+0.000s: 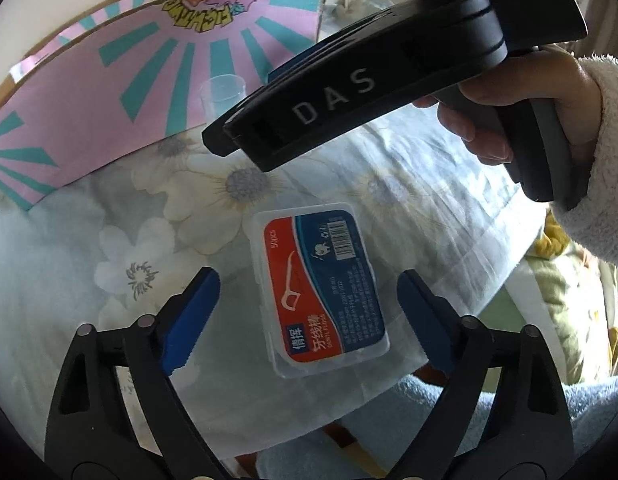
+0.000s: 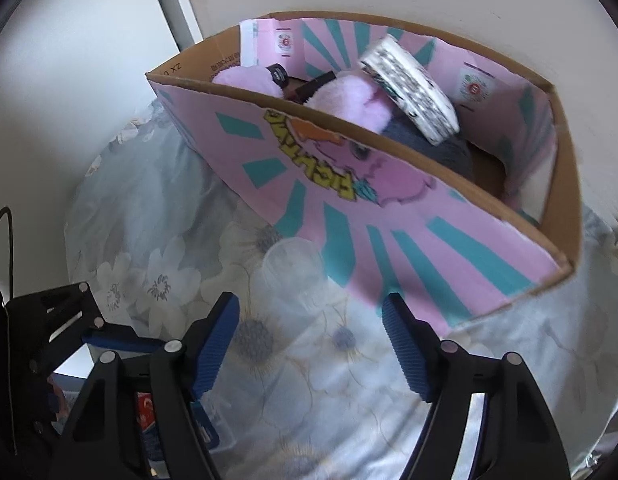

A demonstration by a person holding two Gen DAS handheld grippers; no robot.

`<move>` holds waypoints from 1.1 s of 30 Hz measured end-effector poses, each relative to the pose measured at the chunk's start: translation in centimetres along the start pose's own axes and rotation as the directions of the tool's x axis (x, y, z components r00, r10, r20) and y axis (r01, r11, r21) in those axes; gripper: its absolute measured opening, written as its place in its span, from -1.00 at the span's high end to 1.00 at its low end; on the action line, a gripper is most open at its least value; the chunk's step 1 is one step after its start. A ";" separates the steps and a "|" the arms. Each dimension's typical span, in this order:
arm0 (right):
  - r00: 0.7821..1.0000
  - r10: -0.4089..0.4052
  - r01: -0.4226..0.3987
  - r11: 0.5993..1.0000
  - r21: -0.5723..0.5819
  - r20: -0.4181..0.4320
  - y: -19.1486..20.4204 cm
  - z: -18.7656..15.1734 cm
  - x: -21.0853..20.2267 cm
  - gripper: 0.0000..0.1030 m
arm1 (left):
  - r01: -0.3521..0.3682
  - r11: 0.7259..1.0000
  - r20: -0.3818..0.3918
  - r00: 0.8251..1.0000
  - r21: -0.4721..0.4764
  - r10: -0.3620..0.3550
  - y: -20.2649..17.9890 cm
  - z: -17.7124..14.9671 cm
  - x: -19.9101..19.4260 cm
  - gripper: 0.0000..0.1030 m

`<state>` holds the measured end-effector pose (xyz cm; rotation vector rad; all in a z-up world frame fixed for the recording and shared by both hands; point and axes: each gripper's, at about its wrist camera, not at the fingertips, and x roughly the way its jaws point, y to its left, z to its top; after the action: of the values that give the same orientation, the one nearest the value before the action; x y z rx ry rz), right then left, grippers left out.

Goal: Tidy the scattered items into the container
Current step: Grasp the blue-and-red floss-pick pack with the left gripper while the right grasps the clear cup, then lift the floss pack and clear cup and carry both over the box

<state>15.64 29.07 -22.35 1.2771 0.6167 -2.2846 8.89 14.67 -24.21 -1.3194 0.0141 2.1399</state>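
Floss box: a clear plastic floss box (image 1: 319, 292) with a red and blue label lies flat on the flowered bedsheet (image 1: 409, 184), in the lower middle of the left wrist view.
Left tongs: the left tongs (image 1: 309, 316) stand wide on either side of the floss box; neither blue pad (image 1: 195, 320) touches it, with a gap on both sides.
Cup: a clear cup (image 2: 295, 270) stands on the bedsheet just in front of the box wall, in the middle of the right wrist view, above and between the tips of the tongs.
Right tongs: the right tongs (image 2: 311, 344) are parted, nothing between the pads, the cup beyond the tips and apart from them.
Box: the pink and teal cardboard box (image 2: 389, 216) fills the upper right; inside lie pink fluffy things (image 2: 349, 98), a grey item and a patterned white pack (image 2: 409, 88).
Hand: in the left wrist view, a hand (image 1: 505, 120) in a fluffy white sleeve (image 1: 597, 152) grips the right tool's handle at upper right, the tool slanting down to the left.
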 end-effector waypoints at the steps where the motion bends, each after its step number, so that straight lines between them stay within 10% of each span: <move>1: 1.000 0.001 -0.001 1.000 -0.006 0.002 0.1 0.1 0.2 -0.20 | -0.005 1.000 -0.002 1.000 -0.006 0.005 0.1 0.0 0.2 -0.59; 9: 1.000 0.005 -0.005 0.999 -0.038 -0.008 1.1 1.3 1.7 0.41 | -0.060 0.997 0.001 0.998 0.040 0.060 -0.2 0.2 0.2 0.03; 33: 1.000 0.009 -0.009 1.000 0.004 -0.001 2.6 3.5 -1.4 0.45 | -0.036 0.999 0.053 0.998 -0.003 0.036 3.4 2.0 -5.3 0.02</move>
<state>15.51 25.17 -19.89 1.2805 0.6062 -2.2786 7.23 9.87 -19.93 -1.2716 0.0142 2.2054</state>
